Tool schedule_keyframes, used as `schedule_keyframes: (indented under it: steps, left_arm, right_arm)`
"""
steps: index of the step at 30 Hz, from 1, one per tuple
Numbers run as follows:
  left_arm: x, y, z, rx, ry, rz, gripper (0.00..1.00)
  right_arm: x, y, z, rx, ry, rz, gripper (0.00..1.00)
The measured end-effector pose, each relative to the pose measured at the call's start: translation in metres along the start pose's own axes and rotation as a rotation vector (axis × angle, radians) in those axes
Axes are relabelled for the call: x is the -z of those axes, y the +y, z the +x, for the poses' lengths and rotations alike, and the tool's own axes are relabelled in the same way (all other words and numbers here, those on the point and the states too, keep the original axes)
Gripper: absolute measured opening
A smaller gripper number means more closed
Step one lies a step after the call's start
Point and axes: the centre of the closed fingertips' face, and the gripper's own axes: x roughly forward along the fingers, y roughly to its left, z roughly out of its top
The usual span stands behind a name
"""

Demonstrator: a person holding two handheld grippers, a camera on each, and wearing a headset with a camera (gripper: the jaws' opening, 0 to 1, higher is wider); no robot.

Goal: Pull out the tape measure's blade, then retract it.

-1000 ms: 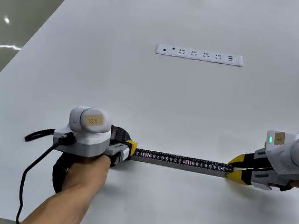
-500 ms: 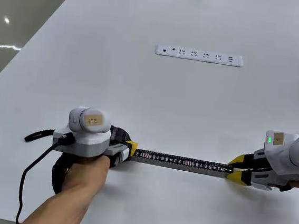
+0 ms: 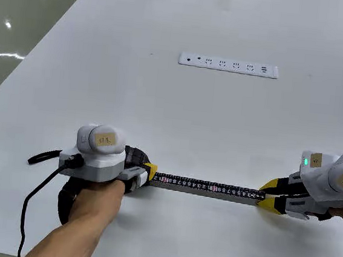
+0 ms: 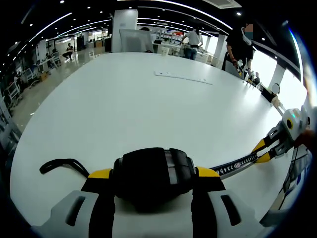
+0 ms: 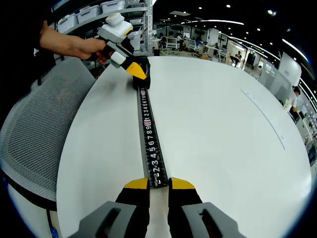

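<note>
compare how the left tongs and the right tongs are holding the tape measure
The left tongs clamp the black case; the right tongs pinch only the end of the blade. The left tongs stand wide around it; the right tongs are nearly shut. Both have yellow tips and sit low over the white table.

Large open-plan lab or office floor, not a home. Long white worktable (image 3: 232, 128) with a white multi-socket power strip (image 3: 229, 64) lying flat on it. Glossy grey-green floor (image 3: 17, 28) beside the table, mirroring the ceiling lights. Dark ceiling with long curved light strips (image 4: 168, 6) and small spotlights. Several people standing (image 4: 192, 35) at the far end of the room among more desks. Rows of workstations (image 5: 213, 49) with seated figures further back, too small to detail. Metal shelving with pale storage bins (image 5: 94, 12) along one side. Grey mesh office chair (image 5: 39, 124) just beside the table edge. Bright window wall (image 4: 262, 64) on one side.
</note>
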Motion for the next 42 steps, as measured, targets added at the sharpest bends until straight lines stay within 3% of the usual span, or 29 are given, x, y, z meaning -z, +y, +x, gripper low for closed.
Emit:
schedule_keyframes:
  steps: [26, 42]
  left_arm:
    - [0.0, 0.0, -0.001, 0.013, 0.004, -0.01, 0.57]
    - [-0.001, 0.001, 0.0, 0.018, 0.008, -0.015, 0.57]
  right_arm:
    - [-0.006, -0.003, 0.009, -0.006, -0.001, 0.002, 0.1]
    - [-0.021, 0.003, 0.019, -0.014, -0.015, 0.0, 0.1]
